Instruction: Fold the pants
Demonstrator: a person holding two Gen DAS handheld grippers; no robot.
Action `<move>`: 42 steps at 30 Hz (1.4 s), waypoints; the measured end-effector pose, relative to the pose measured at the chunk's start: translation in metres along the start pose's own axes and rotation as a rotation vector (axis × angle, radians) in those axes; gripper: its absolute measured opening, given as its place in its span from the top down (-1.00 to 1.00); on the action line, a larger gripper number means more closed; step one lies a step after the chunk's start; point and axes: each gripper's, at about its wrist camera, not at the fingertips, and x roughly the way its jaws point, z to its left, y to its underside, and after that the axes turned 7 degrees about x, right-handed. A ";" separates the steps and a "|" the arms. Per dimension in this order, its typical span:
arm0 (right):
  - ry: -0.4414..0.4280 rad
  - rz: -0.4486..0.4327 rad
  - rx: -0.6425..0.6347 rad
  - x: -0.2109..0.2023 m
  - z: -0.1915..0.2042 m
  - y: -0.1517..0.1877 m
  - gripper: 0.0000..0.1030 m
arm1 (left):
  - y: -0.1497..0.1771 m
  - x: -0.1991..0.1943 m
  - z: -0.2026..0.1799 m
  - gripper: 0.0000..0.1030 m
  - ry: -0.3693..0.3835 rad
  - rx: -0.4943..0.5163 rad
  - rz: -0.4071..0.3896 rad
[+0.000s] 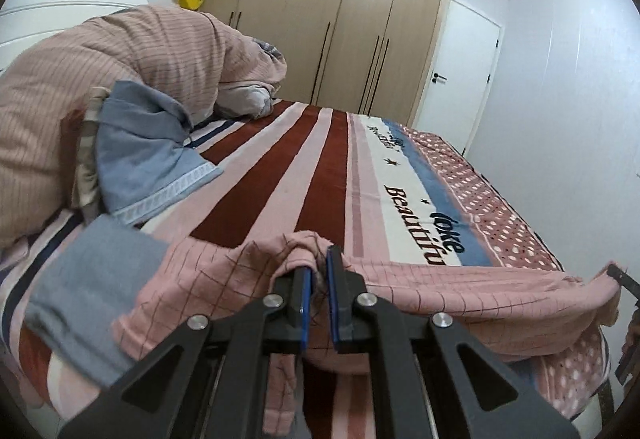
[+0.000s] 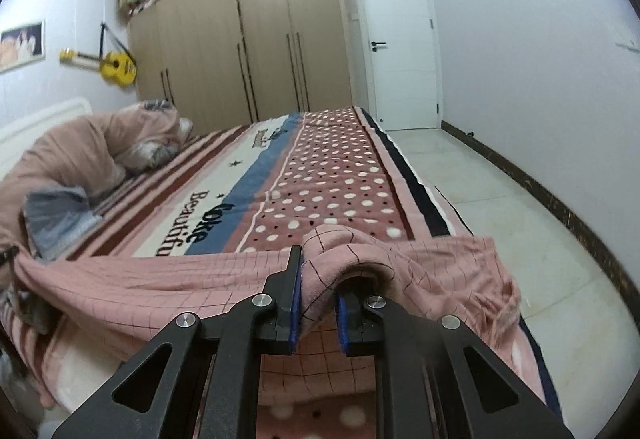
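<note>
The pants (image 1: 460, 291) are pink with a thin dark check. They hang stretched between my two grippers over the near edge of the bed. My left gripper (image 1: 319, 263) is shut on a bunched fold at one end of the pants. My right gripper (image 2: 320, 263) is shut on the other end (image 2: 324, 271), with cloth draped over its right finger. In the left wrist view the right gripper's tip (image 1: 622, 275) shows at the far right, holding the cloth. In the right wrist view the pants (image 2: 160, 283) stretch away to the left.
The bed has a striped and dotted blanket (image 1: 320, 159). A pink duvet (image 1: 120, 71) is heaped at the head end, with blue cloth (image 1: 148, 151) beside it. A wardrobe (image 1: 332, 19) and a white door (image 2: 400, 47) stand beyond. Tiled floor (image 2: 500, 199) lies right of the bed.
</note>
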 end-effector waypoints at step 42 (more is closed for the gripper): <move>0.020 0.160 -0.002 0.051 0.005 0.036 -0.11 | 0.024 0.046 0.018 0.51 -0.001 0.270 0.299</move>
